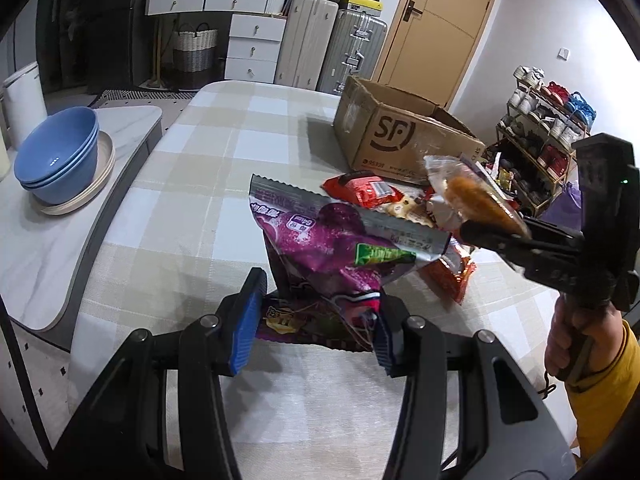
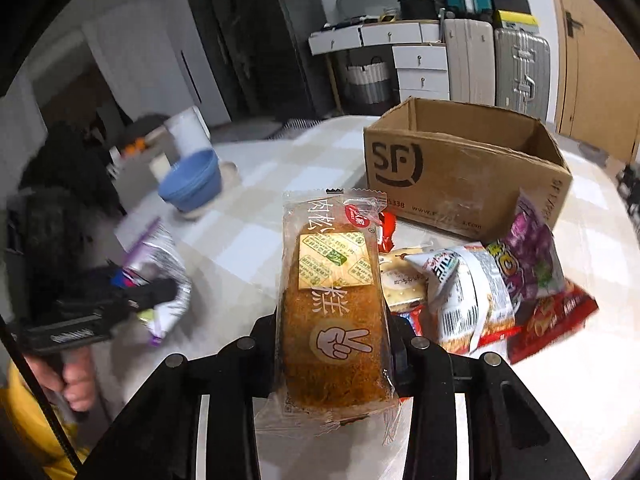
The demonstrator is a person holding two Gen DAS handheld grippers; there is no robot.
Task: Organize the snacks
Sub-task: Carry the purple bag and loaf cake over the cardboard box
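Observation:
My left gripper is shut on a purple snack bag and holds it above the checked table. My right gripper is shut on a clear-wrapped brown meat floss cake, lifted above the table; it also shows in the left wrist view. A pile of snack packets lies in front of an open cardboard SF box, also seen in the left wrist view. The box looks empty inside as far as I can see.
Stacked blue bowls sit on a plate on a white side counter at the left. Suitcases, white drawers and a door stand behind the table. A shoe rack is at the right.

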